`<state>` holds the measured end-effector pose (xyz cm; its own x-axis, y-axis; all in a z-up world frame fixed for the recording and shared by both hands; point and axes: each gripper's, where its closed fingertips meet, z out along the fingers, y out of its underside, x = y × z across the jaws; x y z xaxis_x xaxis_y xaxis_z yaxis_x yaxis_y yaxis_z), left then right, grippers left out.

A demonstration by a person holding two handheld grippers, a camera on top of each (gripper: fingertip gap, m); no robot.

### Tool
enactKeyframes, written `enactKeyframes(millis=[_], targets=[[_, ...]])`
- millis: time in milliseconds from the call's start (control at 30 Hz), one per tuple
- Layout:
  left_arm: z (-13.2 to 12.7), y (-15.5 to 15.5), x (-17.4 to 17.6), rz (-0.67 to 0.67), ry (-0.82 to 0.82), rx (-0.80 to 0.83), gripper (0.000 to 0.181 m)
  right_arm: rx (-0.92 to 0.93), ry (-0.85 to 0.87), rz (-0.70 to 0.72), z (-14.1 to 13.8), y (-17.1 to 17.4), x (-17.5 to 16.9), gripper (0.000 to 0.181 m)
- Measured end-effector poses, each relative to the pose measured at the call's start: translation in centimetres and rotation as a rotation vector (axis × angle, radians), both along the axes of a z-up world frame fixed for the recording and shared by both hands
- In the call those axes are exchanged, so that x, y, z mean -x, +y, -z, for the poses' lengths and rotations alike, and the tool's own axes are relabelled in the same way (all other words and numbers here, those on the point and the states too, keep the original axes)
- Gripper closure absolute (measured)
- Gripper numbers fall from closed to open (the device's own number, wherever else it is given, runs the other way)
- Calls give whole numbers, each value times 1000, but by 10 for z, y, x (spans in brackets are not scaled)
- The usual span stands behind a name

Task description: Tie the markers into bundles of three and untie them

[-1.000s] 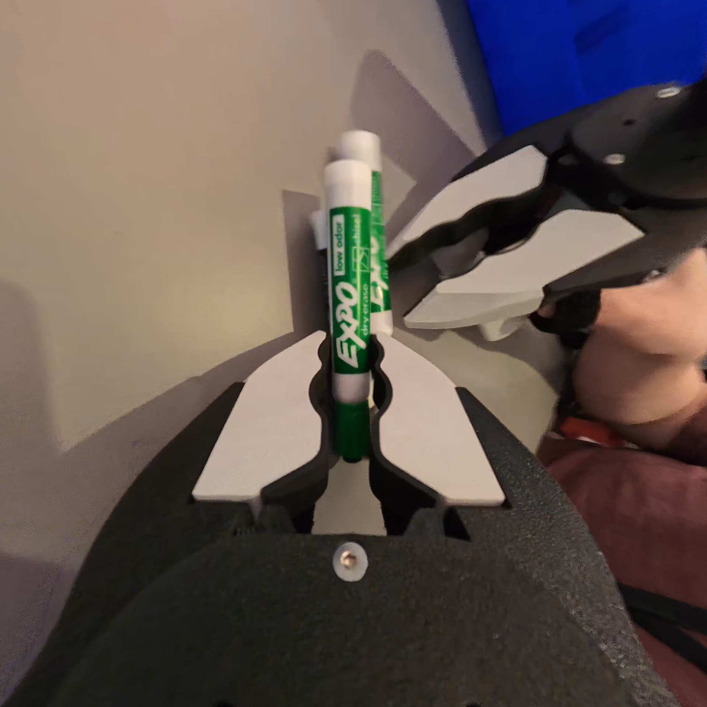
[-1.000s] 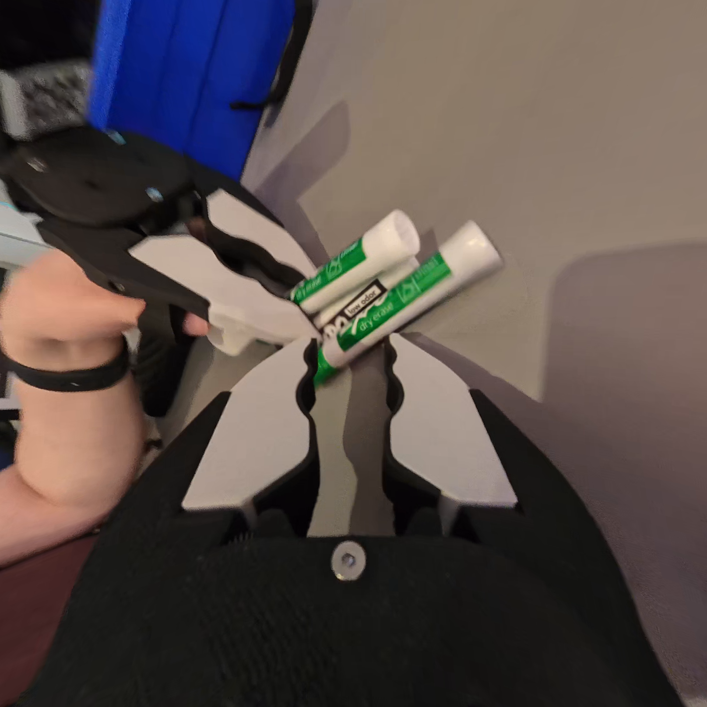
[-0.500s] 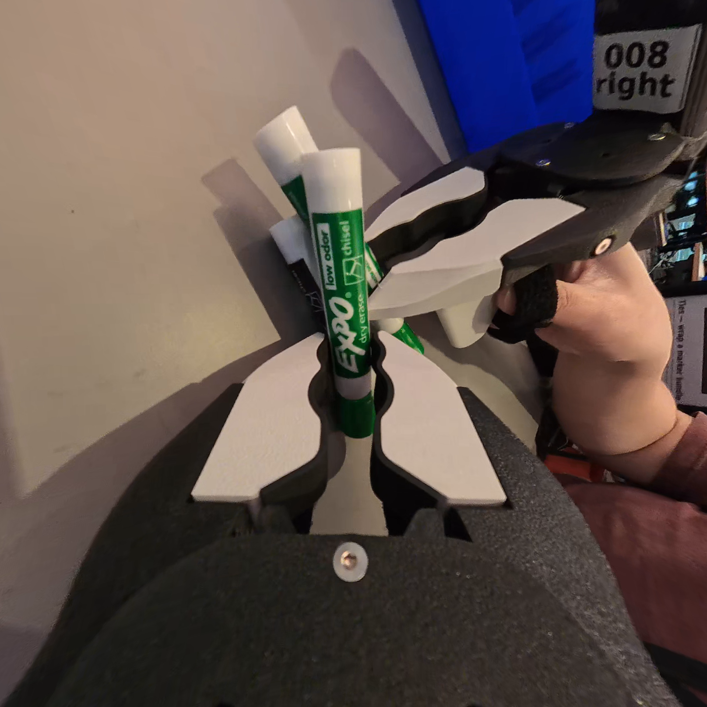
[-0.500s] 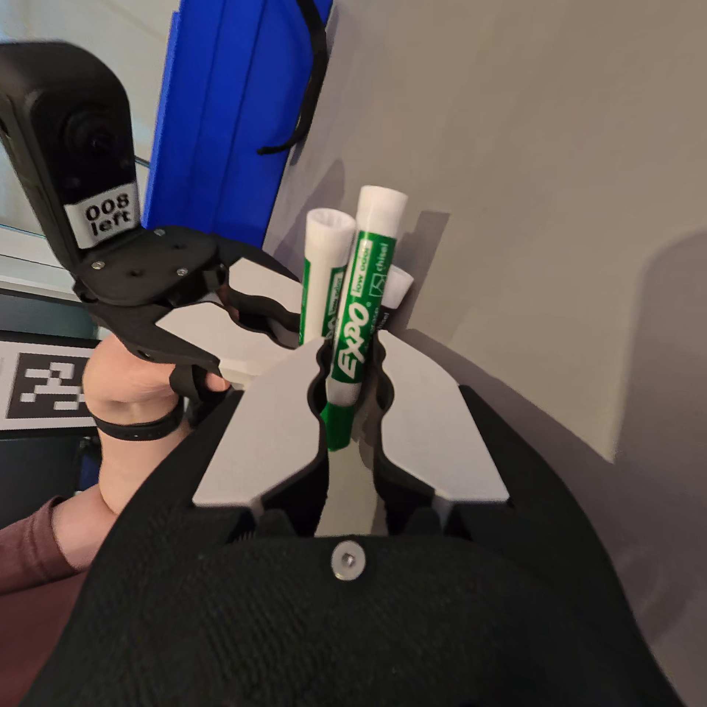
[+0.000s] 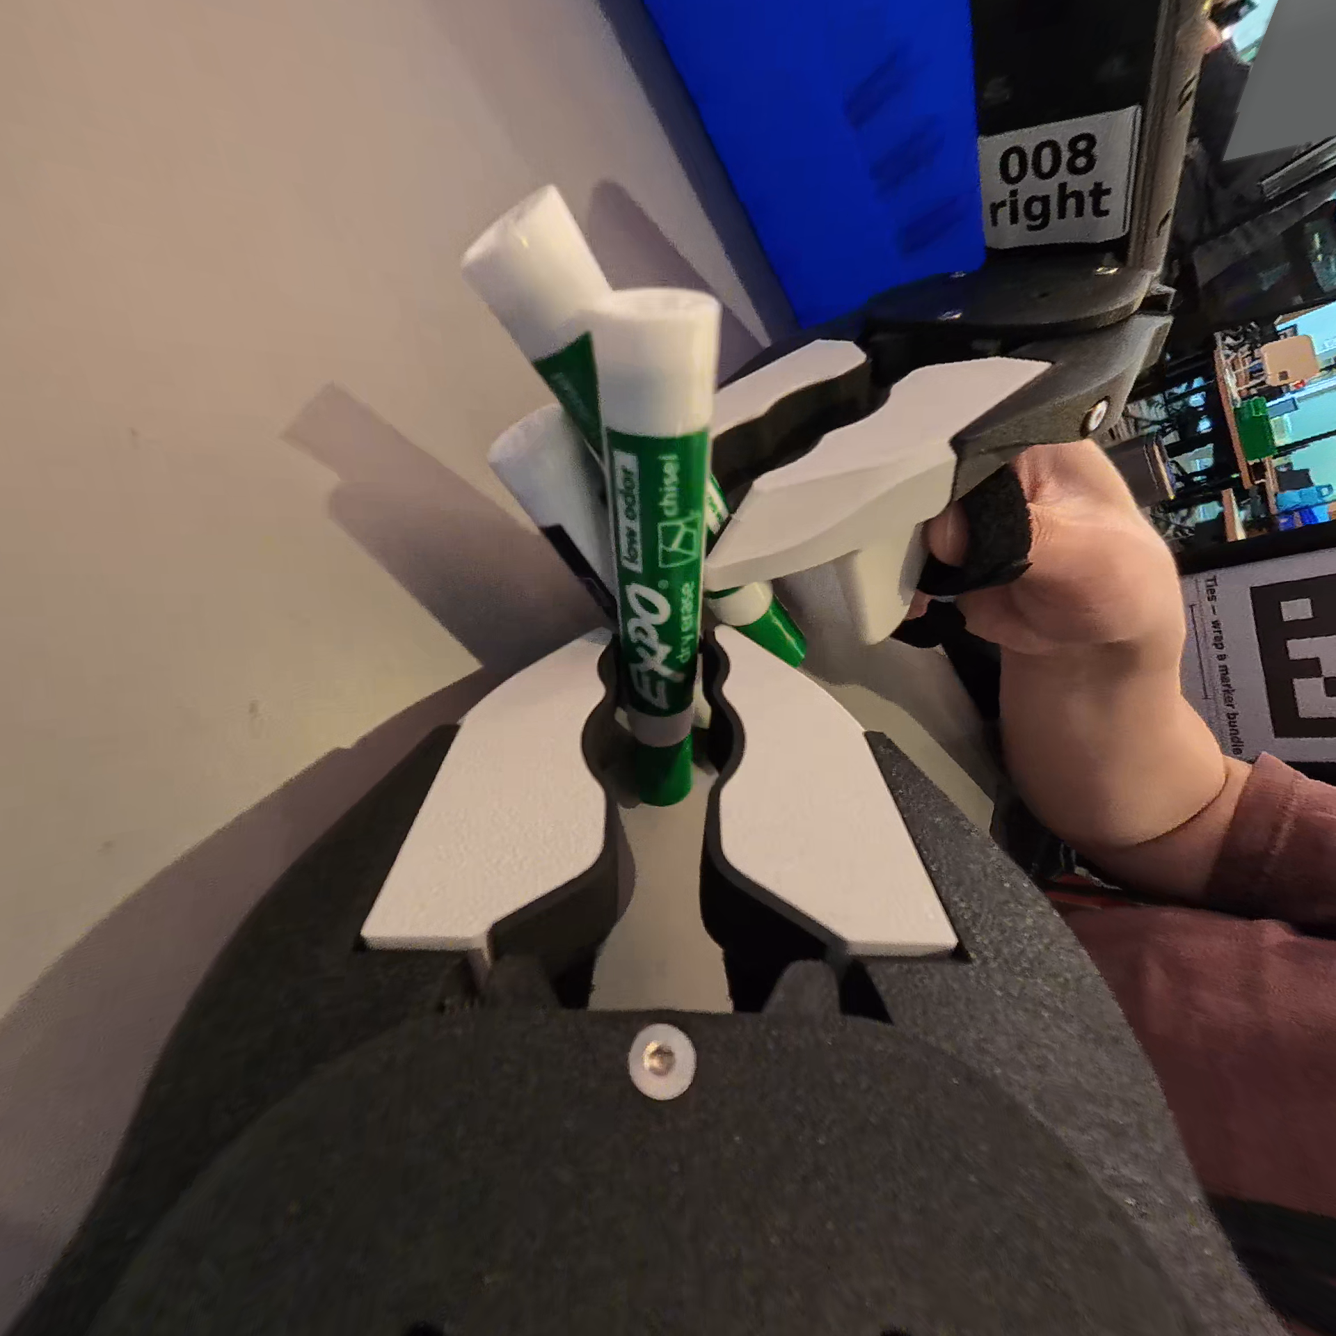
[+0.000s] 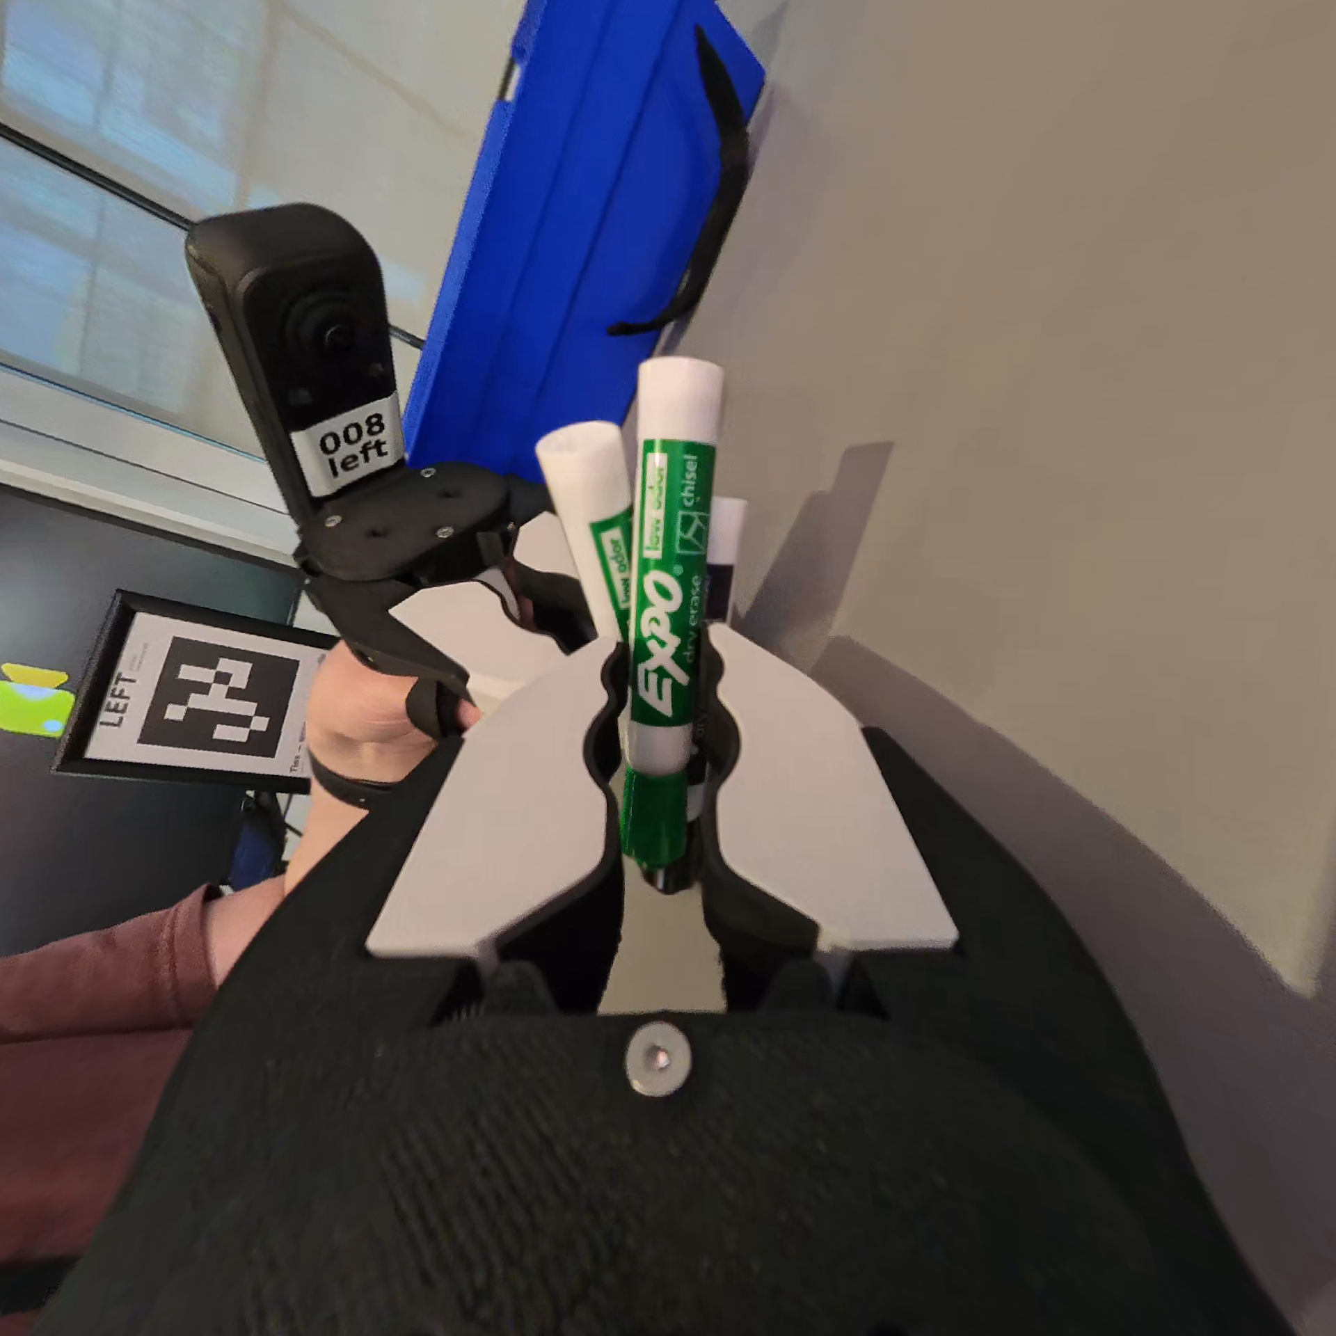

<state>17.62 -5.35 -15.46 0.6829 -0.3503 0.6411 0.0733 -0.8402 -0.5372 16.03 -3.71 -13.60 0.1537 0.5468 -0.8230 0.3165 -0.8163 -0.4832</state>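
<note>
The left tongs (image 5: 661, 643) pinch a green marker (image 5: 654, 571) near its capped end, the green cap sitting in the notch between the two white fingers and the white barrel standing straight out beyond the tips. Two more markers fan out behind it: a second green marker (image 5: 538, 303) leans away to the left past the tips, and a marker with a dark label (image 5: 549, 499) sits lower, just left of the pinched one.

The right tongs (image 5: 723, 528) come in from the right side of the left wrist view and cross just above the left tongs' tips. In the right wrist view the right tongs (image 6: 661, 654) are pressed onto a green marker (image 6: 669, 607), its cap down between the fingers and its white end pointing away. The second green marker (image 6: 593, 520) stands just left of it, and the marker with the dark label (image 6: 723, 557) peeks out just behind on the right.

The left tongs (image 6: 506, 585) reach in from the left of that view, meeting the bundle beside the right tongs' tips. A blue bin (image 6: 578, 238) lies beyond the markers on the pale table (image 6: 1048, 361).
</note>
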Motion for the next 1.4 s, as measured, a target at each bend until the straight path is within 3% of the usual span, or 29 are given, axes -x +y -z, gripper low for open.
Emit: enactKeyframes(millis=[200, 400, 667, 800, 933, 1133, 1300, 1400], targets=[[-8, 0, 5, -9, -7, -59, 162, -88, 16, -41, -8, -5, 2, 161], [-4, 0, 20, -80, 22, -45, 162, -275, -154, -13, 11, 6, -5, 161], [-6, -2, 28, -111, 5, -59, 162, -269, -202, 2, 22, 8, -5, 161], [-33, 0, 27, -118, -85, -163, 162, -170, -160, 11, 23, 8, -4, 161], [-62, 1, 27, -104, -106, -342, 162, -268, -42, 42, -10, 10, -3, 162], [-89, -3, 22, -79, -142, -451, 162, -391, 313, -73, -100, -13, 1, 162], [-81, -1, 19, -47, -32, -432, 162, -525, 541, -110, -158, -21, 0, 162], [-80, -3, 11, -18, -42, -420, 162, -506, 616, -100, -167, -17, 6, 161]])
